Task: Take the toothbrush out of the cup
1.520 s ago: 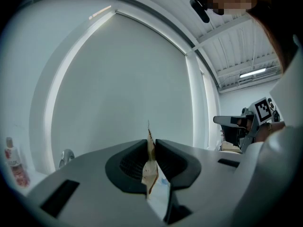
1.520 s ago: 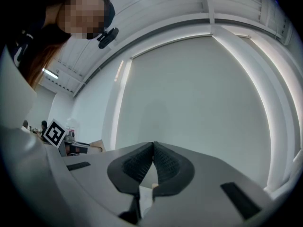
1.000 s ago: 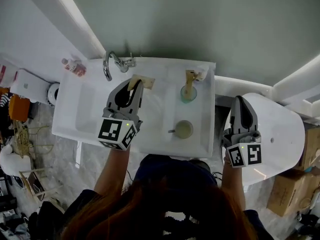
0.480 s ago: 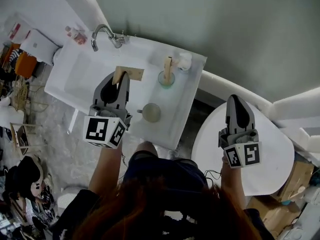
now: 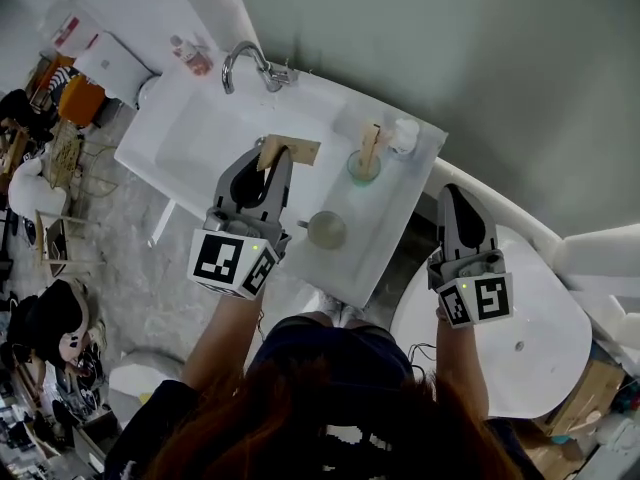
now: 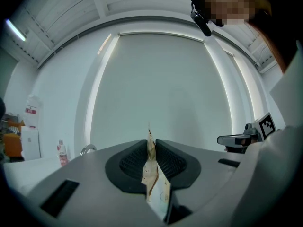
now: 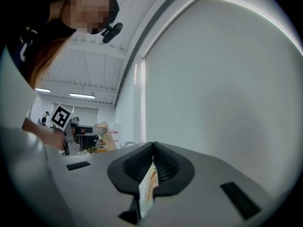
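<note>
On the white sink counter (image 5: 395, 223) stands a teal glass cup (image 5: 363, 167) with a pale wooden toothbrush (image 5: 371, 142) upright in it. My left gripper (image 5: 279, 158) hovers left of the cup, over the basin, shut on a flat tan cardboard piece (image 5: 289, 150). The left gripper view shows that card (image 6: 152, 167) edge-on between the pads of my left gripper (image 6: 150, 142). My right gripper (image 5: 447, 194) is shut, off the counter's right edge, right of the cup. In the right gripper view its (image 7: 152, 148) tips meet, with nothing sticking out beyond them.
A beige mug (image 5: 326, 230) sits near the counter's front edge. A chrome faucet (image 5: 248, 62) and a pink bottle (image 5: 190, 54) are at the back left, a small white container (image 5: 405, 134) behind the cup. A white rounded surface (image 5: 525, 353) lies below my right gripper.
The head view has swung. My right gripper has come closer to the counter's right edge. My left gripper still holds the tan card over the basin.
</note>
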